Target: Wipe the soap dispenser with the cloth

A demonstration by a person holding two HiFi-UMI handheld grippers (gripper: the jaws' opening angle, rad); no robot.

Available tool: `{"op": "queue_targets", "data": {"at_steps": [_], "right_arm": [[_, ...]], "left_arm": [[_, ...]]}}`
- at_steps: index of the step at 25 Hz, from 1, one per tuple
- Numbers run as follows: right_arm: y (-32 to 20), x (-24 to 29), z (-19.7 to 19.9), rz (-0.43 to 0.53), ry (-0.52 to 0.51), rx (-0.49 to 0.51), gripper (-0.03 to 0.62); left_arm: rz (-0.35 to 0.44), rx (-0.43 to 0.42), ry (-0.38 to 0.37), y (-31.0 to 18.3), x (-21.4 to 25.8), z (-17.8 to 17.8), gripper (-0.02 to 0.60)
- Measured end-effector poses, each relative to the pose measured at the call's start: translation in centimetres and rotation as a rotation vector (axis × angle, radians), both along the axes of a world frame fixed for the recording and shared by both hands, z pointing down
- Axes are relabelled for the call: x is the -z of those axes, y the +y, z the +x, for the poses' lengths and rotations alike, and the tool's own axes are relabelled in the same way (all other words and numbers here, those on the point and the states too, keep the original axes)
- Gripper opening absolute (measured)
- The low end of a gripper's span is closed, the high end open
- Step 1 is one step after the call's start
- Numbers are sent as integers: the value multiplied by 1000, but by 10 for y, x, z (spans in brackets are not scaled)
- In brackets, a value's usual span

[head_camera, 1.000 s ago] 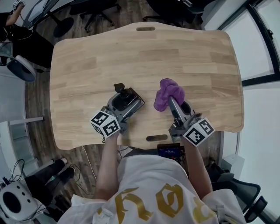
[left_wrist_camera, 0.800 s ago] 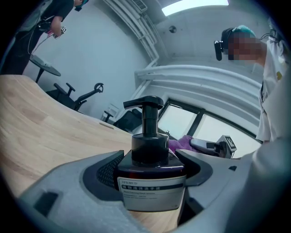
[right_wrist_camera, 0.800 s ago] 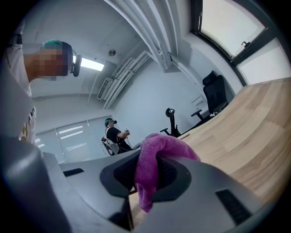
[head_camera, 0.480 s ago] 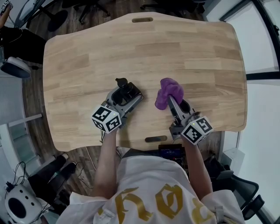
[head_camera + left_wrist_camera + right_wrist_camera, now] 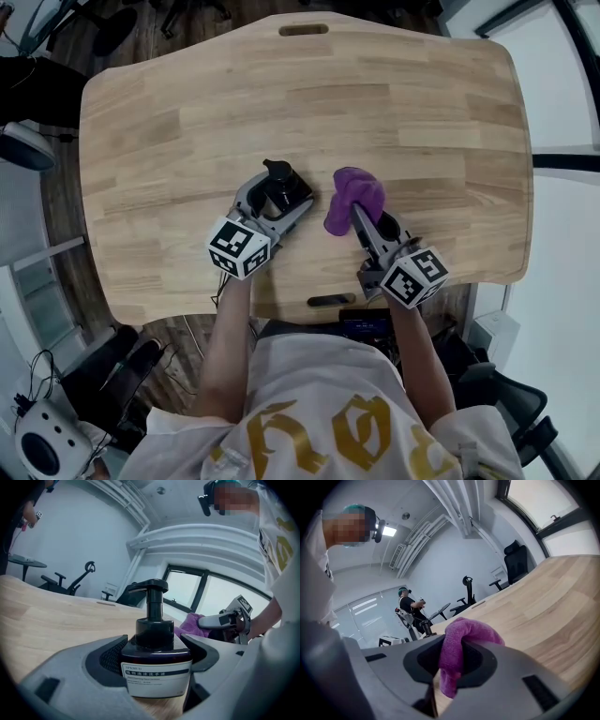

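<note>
Twofold hold for wiping: bracing soap dispenser (image 5: 157, 667) upright on surface (image 5: 187, 122) in left tongs (image 5: 157, 656), pinching cloth (image 5: 457, 653) in right tongs (image 5: 454, 670) (near, seemingly not touching).

The tabletop (image 5: 187, 122) is light wood with round corners. It has a far slot (image 5: 303, 29) and a near slot (image 5: 330, 301). A dark bottle (image 5: 279, 187) stands upright near the middle. A purple cloth (image 5: 352, 195) is just right of it.
</note>
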State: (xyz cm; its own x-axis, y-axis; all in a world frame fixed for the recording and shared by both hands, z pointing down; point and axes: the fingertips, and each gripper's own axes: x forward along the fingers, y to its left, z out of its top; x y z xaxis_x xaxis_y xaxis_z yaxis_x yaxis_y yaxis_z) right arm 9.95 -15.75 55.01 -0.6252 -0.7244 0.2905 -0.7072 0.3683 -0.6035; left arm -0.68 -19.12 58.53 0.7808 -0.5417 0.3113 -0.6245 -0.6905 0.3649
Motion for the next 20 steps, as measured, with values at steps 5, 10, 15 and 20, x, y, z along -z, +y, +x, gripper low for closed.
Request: {"op": "queue_targets", "data": {"at_steps": [5,10,15,20], "right_arm": [[-3,-10,-2,-25,39,4,57],[-6,-14,-2,-30,65,1,57],[-9,-19,2,-41,98,-15,57],[-10,-18,0,-43,98,-17,57]], "left_arm": [[42,-32,-39,-4,-6,9,357],[49,-60,-80,-3,-18,10,357],[92,-99,-91,3,-23,14,357],[95,-117,-105,5,-29,13,357]]}}
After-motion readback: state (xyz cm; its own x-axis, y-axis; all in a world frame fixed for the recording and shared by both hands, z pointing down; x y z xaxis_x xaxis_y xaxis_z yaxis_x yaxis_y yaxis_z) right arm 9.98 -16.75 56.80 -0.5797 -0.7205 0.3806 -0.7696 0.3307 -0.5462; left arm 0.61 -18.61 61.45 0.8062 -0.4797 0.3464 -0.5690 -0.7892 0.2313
